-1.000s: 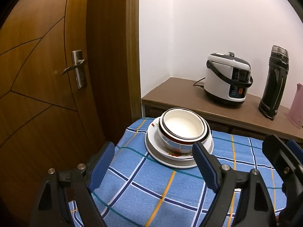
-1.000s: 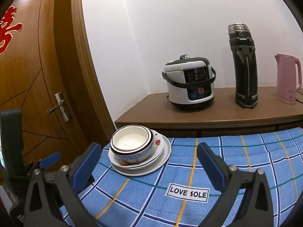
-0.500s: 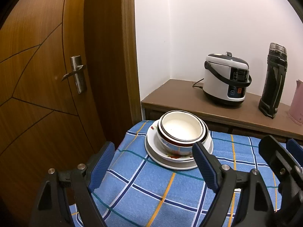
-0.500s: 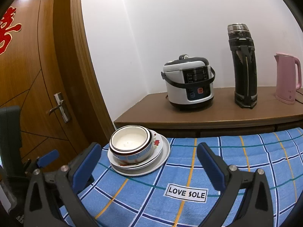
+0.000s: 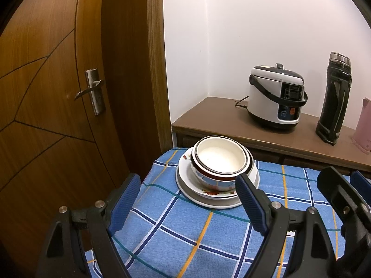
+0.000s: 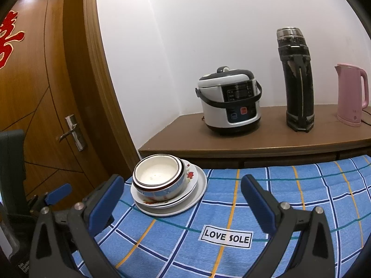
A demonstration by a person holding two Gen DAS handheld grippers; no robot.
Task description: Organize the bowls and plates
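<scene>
Grippers level-low over tablecloth (image 6: 301, 185) | left gripper (image 5: 187, 203) wide, empty | right gripper (image 6: 180, 203) wide, empty

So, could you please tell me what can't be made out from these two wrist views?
- How many plates are stacked: the bowls cover them in both views.
- The bowls' undersides and exact count: nested, only rims show.
- The pink kettle: cut by the left view's edge.
- The rice cooker panel text: too small.
- The tablecloth near edge: hidden behind each hand-held gripper.
</scene>
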